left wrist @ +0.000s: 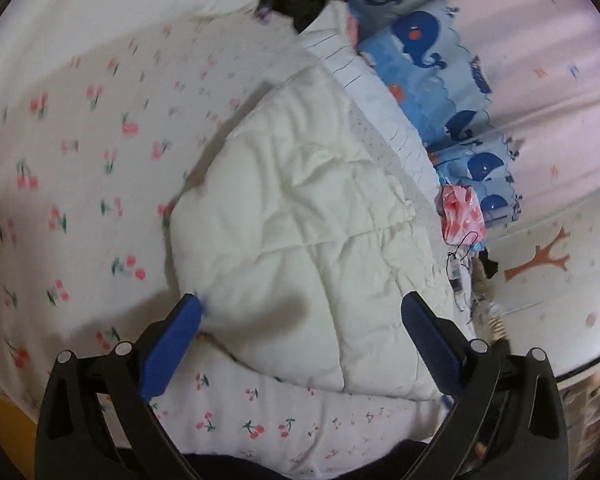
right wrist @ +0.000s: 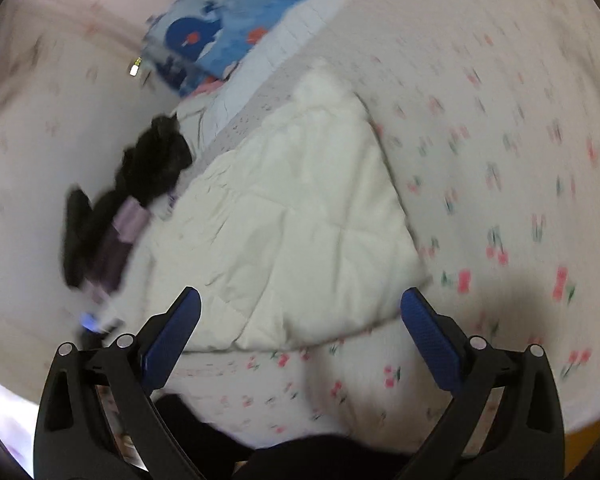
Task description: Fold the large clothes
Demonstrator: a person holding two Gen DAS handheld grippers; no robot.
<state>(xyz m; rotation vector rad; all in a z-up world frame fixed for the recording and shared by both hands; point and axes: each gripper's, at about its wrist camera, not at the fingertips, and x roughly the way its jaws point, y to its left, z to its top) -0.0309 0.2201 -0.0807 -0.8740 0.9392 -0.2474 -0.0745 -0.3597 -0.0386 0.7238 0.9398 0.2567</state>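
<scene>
- Left gripper (left wrist: pixel 300 308): ribbed blue finger pads (left wrist: pixel 171 350) on black arms, spread wide and holding nothing.
- Right gripper (right wrist: pixel 300 304): the same blue pads (right wrist: pixel 430 340), also wide apart and empty.
- Cream quilted padded garment (left wrist: pixel 308 232), puffy, creased and folded into a rough rectangle, lies beyond both grippers near the bed's near edge.
- Cherry-print white bedsheet (left wrist: pixel 80 152) carries it.
- Blue whale-print fabric (left wrist: pixel 432 68) lies at the far edge.
- A black fuzzy item (right wrist: pixel 156 164) lies beside the garment.

Ahead of our left gripper (left wrist: pixel 300 312) the folded garment (left wrist: pixel 300 220) lies on the bedsheet (left wrist: pixel 80 140); pillow (left wrist: pixel 432 80) beyond, right.
</scene>
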